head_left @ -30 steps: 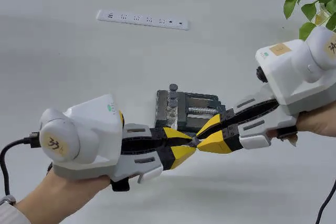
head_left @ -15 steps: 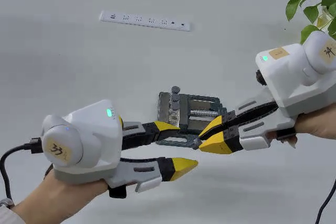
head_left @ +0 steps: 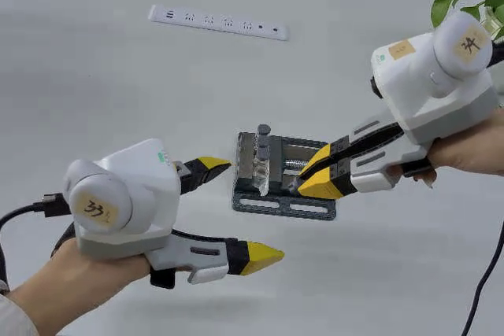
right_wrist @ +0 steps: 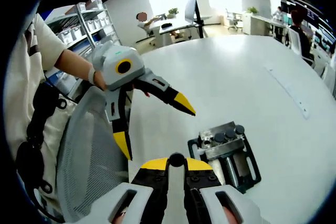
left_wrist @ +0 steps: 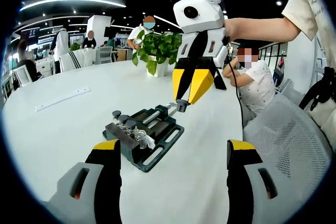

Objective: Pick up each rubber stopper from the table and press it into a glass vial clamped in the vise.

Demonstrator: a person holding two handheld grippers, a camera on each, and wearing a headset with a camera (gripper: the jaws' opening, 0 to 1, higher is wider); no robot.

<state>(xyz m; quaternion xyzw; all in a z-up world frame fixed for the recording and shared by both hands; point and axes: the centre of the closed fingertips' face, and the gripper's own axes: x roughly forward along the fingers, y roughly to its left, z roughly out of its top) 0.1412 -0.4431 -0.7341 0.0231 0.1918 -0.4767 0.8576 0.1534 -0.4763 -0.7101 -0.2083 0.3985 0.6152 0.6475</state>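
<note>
Right gripper (head_left: 302,185), clamped on a rubber stopper (right_wrist: 177,159) beside the vise (head_left: 279,204), next needs aligning over a glass vial (head_left: 259,174); left gripper (head_left: 253,210) hangs jaws apart.

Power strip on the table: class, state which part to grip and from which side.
Take the power strip across its narrow width near mid-length, coming down from above; it lies flat, long and slim, so this probably keeps it balanced.

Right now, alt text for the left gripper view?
The right gripper, jaws shut on a dark rubber stopper, hangs above the screw end of a vise on a white table. The vise clamps vials already stoppered. The left gripper has its yellow-tipped jaws wide open in the foreground.
</note>
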